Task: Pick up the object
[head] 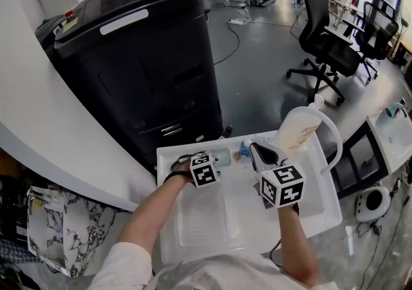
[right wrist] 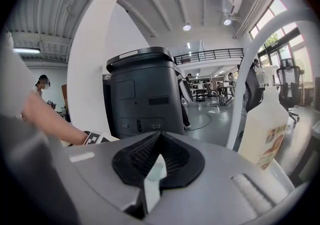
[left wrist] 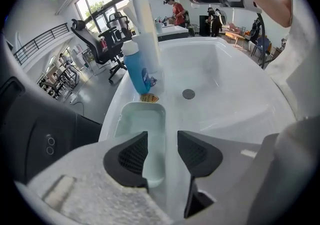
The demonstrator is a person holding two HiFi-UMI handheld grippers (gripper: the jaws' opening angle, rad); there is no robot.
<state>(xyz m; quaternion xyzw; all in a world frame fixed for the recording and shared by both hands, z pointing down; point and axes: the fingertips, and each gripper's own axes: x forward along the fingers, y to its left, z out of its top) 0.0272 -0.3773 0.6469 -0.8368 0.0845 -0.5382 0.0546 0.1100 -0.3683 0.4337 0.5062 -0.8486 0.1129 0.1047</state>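
Note:
A white sink [head: 193,237] lies below me with both grippers over it. My left gripper [head: 209,158] hovers at its back left, jaws open with nothing between them [left wrist: 162,136], right above a small white recessed tray [left wrist: 142,116]. Beyond the tray stands a blue bottle [left wrist: 137,71] with a small yellowish item [left wrist: 149,98] at its foot. My right gripper [head: 259,150] is raised over the sink's back right. Its jaws [right wrist: 160,139] are shut, tips touching, and point out toward the room. The blue bottle [head: 244,149] stands just left of it.
A cream pump bottle [head: 299,131] [right wrist: 265,129] and a curved white faucet [head: 333,137] stand at the sink's back right corner. The drain [left wrist: 188,94] sits in the basin. A big black machine [head: 141,63] stands behind the sink, with office chairs [head: 328,44] further off.

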